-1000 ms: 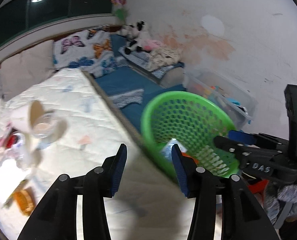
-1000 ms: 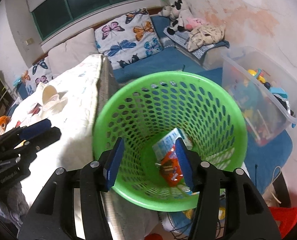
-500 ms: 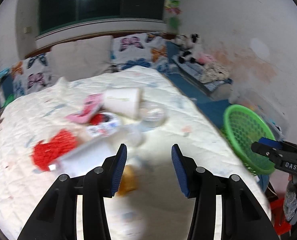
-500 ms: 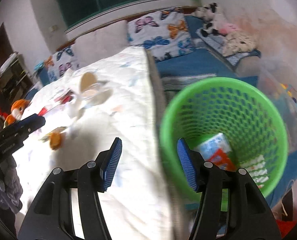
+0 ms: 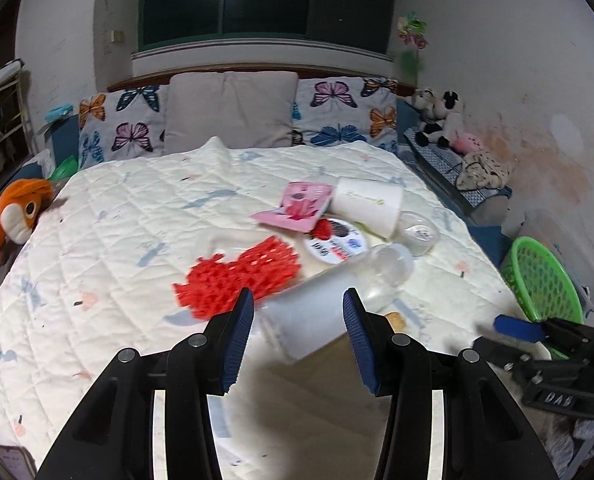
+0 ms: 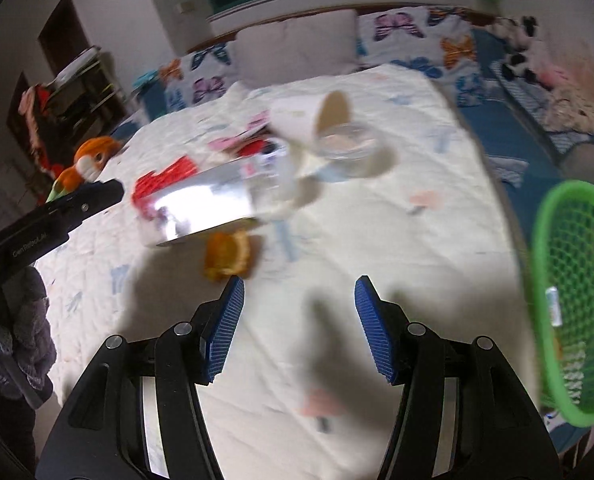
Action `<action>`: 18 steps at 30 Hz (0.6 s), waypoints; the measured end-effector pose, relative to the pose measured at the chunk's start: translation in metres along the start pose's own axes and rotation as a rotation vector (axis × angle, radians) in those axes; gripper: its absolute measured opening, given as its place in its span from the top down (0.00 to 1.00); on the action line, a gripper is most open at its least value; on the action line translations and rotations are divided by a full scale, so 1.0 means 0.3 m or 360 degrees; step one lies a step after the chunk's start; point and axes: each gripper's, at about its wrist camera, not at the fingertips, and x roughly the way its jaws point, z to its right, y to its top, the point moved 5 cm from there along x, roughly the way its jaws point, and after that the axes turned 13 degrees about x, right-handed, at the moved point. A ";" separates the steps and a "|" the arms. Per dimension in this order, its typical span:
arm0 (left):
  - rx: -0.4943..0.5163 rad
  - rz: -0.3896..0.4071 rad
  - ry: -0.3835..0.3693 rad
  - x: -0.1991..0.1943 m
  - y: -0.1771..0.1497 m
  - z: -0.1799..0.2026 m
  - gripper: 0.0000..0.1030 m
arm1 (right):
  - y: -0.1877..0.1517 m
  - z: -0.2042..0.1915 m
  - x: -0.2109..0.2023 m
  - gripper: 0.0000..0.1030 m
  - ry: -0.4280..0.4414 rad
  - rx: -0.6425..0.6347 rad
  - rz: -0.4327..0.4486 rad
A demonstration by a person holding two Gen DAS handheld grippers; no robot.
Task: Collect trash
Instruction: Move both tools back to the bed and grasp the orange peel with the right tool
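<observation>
Trash lies on the white quilted bed (image 5: 117, 240): a clear plastic bottle (image 5: 333, 300), a red foam net (image 5: 237, 276), a pink packet (image 5: 301, 206), a paper cup (image 5: 369, 204), a round lid (image 5: 333, 240), a clear lid (image 5: 417, 232) and an orange peel (image 6: 227, 256). My left gripper (image 5: 297, 336) is open and empty, just short of the bottle. My right gripper (image 6: 299, 328) is open and empty over bare quilt, near the peel. The green basket (image 6: 569, 288) stands off the bed's right edge.
Butterfly pillows (image 5: 337, 112) and a grey pillow (image 5: 229, 108) line the headboard. An orange plush toy (image 5: 13, 208) lies at the bed's left edge. Soft toys (image 5: 437, 116) sit on a blue mattress (image 6: 509, 128) to the right. Shelves (image 6: 77, 88) stand at far left.
Both grippers swung left from the green basket to face the bed. The trash pile has come into the middle of both views; the basket now sits at the right edge.
</observation>
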 end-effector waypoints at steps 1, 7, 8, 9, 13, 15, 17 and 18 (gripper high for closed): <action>-0.0008 -0.0003 0.0003 0.000 -0.005 -0.012 0.56 | -0.003 -0.029 0.023 0.43 0.0011 -0.0018 -0.0016; -0.0024 -0.0015 0.0013 0.004 -0.036 -0.061 0.56 | -0.014 -0.115 0.118 0.43 0.0025 -0.0053 -0.0078; -0.0030 -0.0017 0.0013 0.005 -0.040 -0.070 0.56 | -0.017 -0.122 0.128 0.43 0.0026 -0.0055 -0.0086; -0.0035 -0.0018 0.0012 0.007 -0.044 -0.078 0.56 | -0.019 -0.132 0.143 0.43 0.0025 -0.0058 -0.0096; -0.0042 -0.0028 0.0010 0.019 -0.054 -0.101 0.56 | -0.021 -0.159 0.188 0.47 0.0009 -0.0076 -0.0117; -0.0045 -0.0032 0.0007 0.024 -0.057 -0.109 0.56 | -0.023 -0.173 0.210 0.49 0.0006 -0.0080 -0.0125; -0.0045 -0.0035 0.0004 0.029 -0.059 -0.114 0.56 | -0.022 -0.183 0.225 0.52 -0.0004 -0.0088 -0.0125; -0.0041 -0.0035 0.0001 0.031 -0.059 -0.115 0.56 | -0.021 -0.186 0.231 0.52 -0.0009 -0.0094 -0.0126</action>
